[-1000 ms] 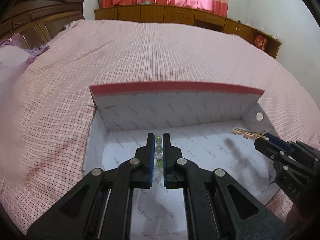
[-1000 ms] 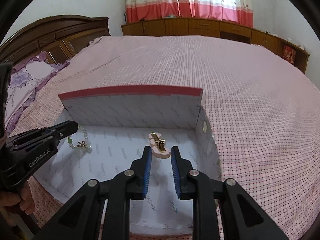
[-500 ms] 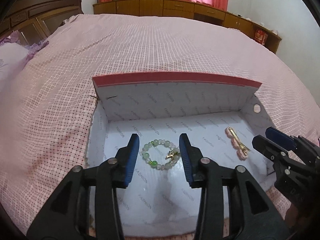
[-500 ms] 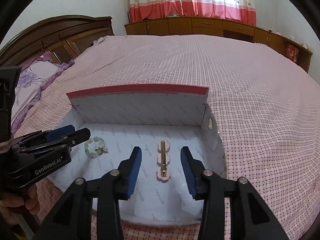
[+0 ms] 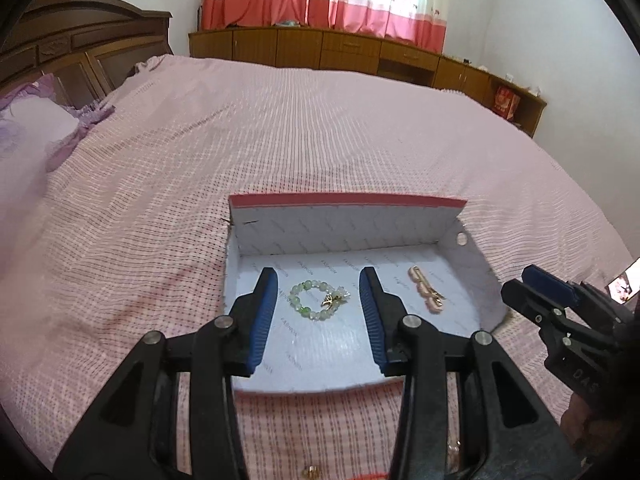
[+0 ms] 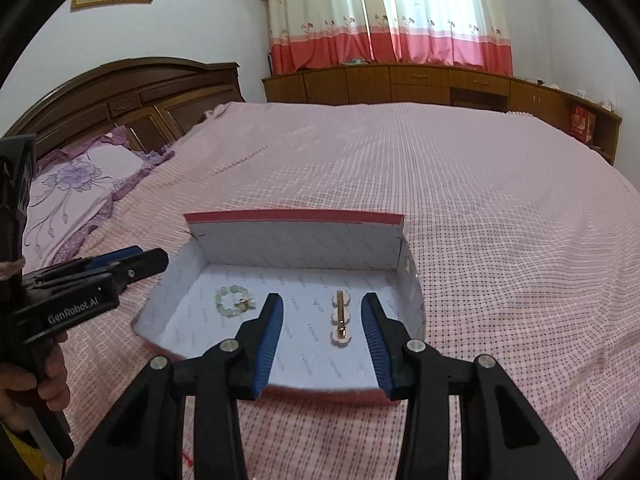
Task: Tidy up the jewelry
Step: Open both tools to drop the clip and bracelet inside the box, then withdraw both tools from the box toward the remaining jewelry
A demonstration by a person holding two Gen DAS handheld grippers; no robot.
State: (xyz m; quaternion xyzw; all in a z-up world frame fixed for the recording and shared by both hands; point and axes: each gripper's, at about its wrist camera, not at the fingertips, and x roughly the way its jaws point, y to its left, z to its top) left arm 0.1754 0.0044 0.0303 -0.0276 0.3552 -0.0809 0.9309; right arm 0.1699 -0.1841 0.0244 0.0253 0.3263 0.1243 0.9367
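Observation:
An open red box with a white printed lining (image 5: 344,224) (image 6: 296,236) sits on the bed. A green bead bracelet with a gold charm (image 5: 318,300) (image 6: 234,300) lies in its left half. A pink and gold hair clip (image 5: 426,294) (image 6: 341,316) lies in its right half. My left gripper (image 5: 320,284) is open and empty, held above and short of the bracelet. My right gripper (image 6: 322,308) is open and empty, held above and short of the clip. Each gripper shows at the edge of the other's view, the right one (image 5: 536,284) and the left one (image 6: 140,260).
The box rests on a pink checked bedspread (image 5: 280,140). A purple pillow (image 6: 80,184) and a dark wooden headboard (image 6: 132,96) are to the left. Wooden cabinets (image 6: 400,84) run along the far wall under red and white curtains. A small gold item (image 5: 311,470) lies on the bedspread near me.
Both grippers opened, leaving the bracelet and the hair clip lying in the box. Both have since pulled back and up, away from the box.

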